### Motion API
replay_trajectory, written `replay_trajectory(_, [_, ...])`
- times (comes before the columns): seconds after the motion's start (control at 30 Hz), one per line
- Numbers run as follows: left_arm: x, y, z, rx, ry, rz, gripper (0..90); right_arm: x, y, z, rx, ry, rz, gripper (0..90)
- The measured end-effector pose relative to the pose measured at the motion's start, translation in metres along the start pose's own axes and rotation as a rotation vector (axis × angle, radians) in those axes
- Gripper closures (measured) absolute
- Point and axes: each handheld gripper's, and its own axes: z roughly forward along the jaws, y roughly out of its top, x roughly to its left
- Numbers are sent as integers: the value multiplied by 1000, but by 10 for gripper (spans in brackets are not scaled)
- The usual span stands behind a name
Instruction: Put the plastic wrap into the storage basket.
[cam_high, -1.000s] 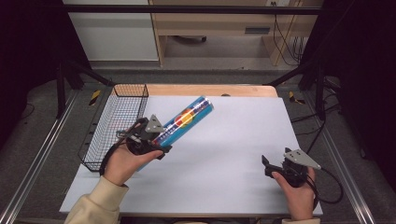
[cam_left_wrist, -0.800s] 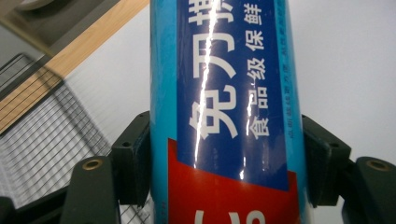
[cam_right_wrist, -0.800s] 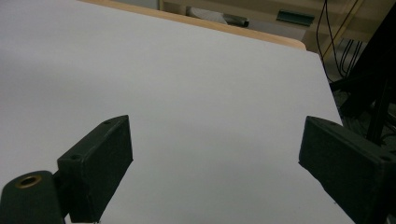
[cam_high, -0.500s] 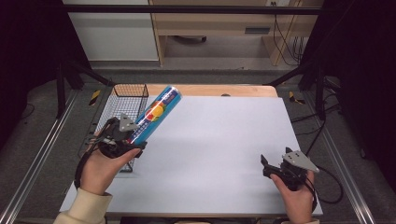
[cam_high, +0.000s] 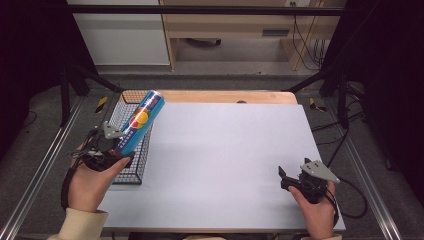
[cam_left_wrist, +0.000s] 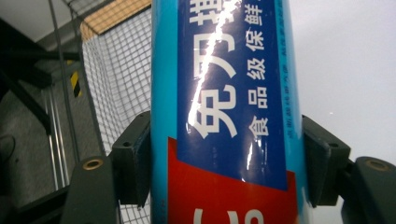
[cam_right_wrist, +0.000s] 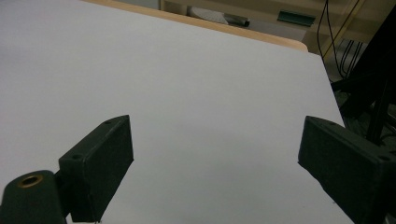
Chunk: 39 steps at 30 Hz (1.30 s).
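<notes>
i am clamping my left hand-held gripper on the lower end of a blue tube printed with white characters, both pads pressing its sides. the tube is slanting up and away over the wire basket at the desk's left edge. my right hand-held gripper is resting on the desk, jaws spread wide, gripping nothing.

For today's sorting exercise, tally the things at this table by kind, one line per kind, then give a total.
Blue tubes: 1, clamped in the left tool
Wire baskets: 1
Hand-held tools: 2, the right tool open over the white table
Total: 4
</notes>
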Motion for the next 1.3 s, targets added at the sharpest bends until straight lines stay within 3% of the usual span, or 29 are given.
replay_trajectory(0.37, [23,-7,16,84,24,-95,316,1,0,-1,0,12,4,105])
replay_trajectory(0.7, [35,-10,32,148,25,-118,317,0,0,0,7,17,6,105])
replay_trajectory(1.1, [42,-11,43,185,15,-156,317,0,0,0,5,20,9,107])
replay_trajectory(1.3, [43,-12,46,208,20,-155,317,1,0,0,7,21,10,107])
